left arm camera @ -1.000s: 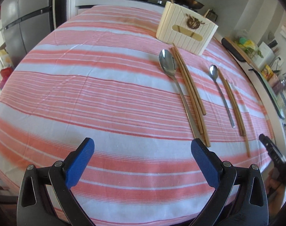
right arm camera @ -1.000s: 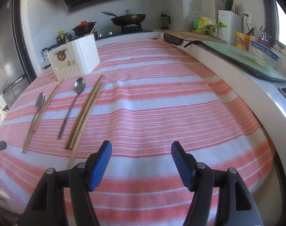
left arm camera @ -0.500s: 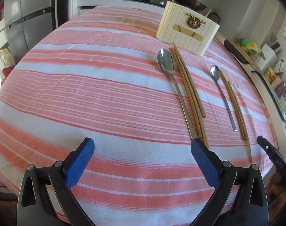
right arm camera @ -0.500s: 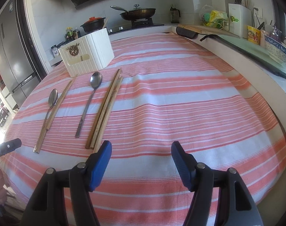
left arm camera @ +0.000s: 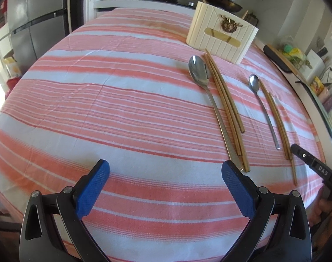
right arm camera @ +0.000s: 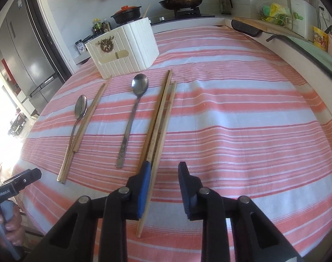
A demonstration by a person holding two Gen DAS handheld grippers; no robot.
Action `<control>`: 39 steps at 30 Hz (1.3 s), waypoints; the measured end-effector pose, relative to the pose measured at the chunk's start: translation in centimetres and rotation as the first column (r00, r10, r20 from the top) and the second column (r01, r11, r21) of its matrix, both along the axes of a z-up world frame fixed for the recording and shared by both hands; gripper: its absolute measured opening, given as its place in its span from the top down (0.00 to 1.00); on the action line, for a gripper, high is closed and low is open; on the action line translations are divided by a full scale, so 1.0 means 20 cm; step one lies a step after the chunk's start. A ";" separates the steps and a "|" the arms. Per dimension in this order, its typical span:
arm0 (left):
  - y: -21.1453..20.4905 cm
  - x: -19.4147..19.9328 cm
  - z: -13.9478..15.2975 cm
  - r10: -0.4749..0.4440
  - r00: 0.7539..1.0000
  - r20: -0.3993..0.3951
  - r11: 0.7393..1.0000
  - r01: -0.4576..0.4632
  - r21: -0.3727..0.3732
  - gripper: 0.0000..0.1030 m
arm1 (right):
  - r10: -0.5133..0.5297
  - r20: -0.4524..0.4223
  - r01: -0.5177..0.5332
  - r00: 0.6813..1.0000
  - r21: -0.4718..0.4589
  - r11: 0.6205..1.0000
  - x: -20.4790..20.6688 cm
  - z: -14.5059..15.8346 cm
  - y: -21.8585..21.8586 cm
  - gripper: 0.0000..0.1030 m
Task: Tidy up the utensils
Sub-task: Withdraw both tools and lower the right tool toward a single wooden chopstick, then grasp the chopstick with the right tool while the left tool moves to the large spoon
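On the striped cloth lie two steel spoons and two pairs of wooden chopsticks in front of a white utensil box (right arm camera: 124, 52) (left arm camera: 222, 36). The right-hand chopstick pair (right arm camera: 160, 118) (left arm camera: 279, 126) lies beside the smaller spoon (right arm camera: 133, 113) (left arm camera: 263, 107). The left spoon (left arm camera: 207, 100) (right arm camera: 78, 118) lies next to the other chopstick pair (left arm camera: 228, 109) (right arm camera: 85, 122). My right gripper (right arm camera: 163, 187) is open, low over the near ends of the right chopstick pair, which run past its left finger. My left gripper (left arm camera: 166, 183) is open and empty, near the left spoon's handle end.
A stove with a pot (right arm camera: 127, 14) and a pan (right arm camera: 180, 0) stands behind the table. A refrigerator (left arm camera: 34, 26) is at the left. A counter with a cutting board (right arm camera: 266, 25) and containers runs along the right edge. The other handheld gripper's body (right arm camera: 15, 183) shows at the lower left.
My right gripper has moved forward and left over the near ends of the right chopstick pair, and its jaws have narrowed. My left gripper has shifted slightly forward, still wide open.
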State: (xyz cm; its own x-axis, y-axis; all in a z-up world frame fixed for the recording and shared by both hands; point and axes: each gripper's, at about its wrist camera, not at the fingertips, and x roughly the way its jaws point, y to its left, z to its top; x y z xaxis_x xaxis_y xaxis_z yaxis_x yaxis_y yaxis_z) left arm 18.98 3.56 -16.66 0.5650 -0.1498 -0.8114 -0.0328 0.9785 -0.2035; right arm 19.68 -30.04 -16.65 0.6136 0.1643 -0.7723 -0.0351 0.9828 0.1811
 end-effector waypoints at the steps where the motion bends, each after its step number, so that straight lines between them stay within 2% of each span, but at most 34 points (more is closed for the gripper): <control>1: 0.00 0.00 0.00 0.000 1.000 0.001 1.000 0.000 0.001 0.01 | 0.007 0.001 -0.007 1.000 -0.001 1.000 0.02 -0.01 0.01 0.79; 7: 0.01 0.01 0.01 0.005 1.000 0.003 1.000 -0.005 0.001 0.01 | 0.035 -0.022 -0.038 0.999 -0.155 0.987 0.10 0.00 0.07 0.89; 12: -0.03 0.11 0.04 -0.015 1.000 -0.011 1.000 0.015 0.001 0.01 | 0.044 -0.006 -0.044 0.999 -0.226 0.973 0.13 -0.01 0.10 0.89; 15: -0.07 0.20 0.07 -0.036 0.999 -0.003 0.999 0.036 -0.022 0.01 | 0.045 0.017 -0.040 0.999 -0.232 0.972 0.11 -0.01 0.10 0.89; 19: -0.14 0.32 0.05 -0.024 1.000 -0.011 1.000 0.023 -0.003 0.01 | 0.038 0.027 -0.032 0.999 -0.209 0.978 0.10 -0.02 0.08 0.89; 26: -0.23 0.46 -0.03 0.017 0.999 -0.033 0.991 -0.013 0.135 0.01 | 0.036 0.041 -0.027 0.999 -0.193 0.981 0.10 -0.02 0.07 0.89; 31: -0.25 0.45 -0.06 0.001 1.000 -0.018 0.977 0.003 0.214 0.00 | 0.047 0.039 -0.038 0.998 -0.215 0.976 0.10 -0.02 0.09 0.89; 39: -0.09 0.42 -0.06 -0.002 0.999 -0.033 0.975 0.010 0.223 0.00 | 0.029 -0.001 -0.028 1.000 -0.238 0.971 0.12 0.00 0.00 0.89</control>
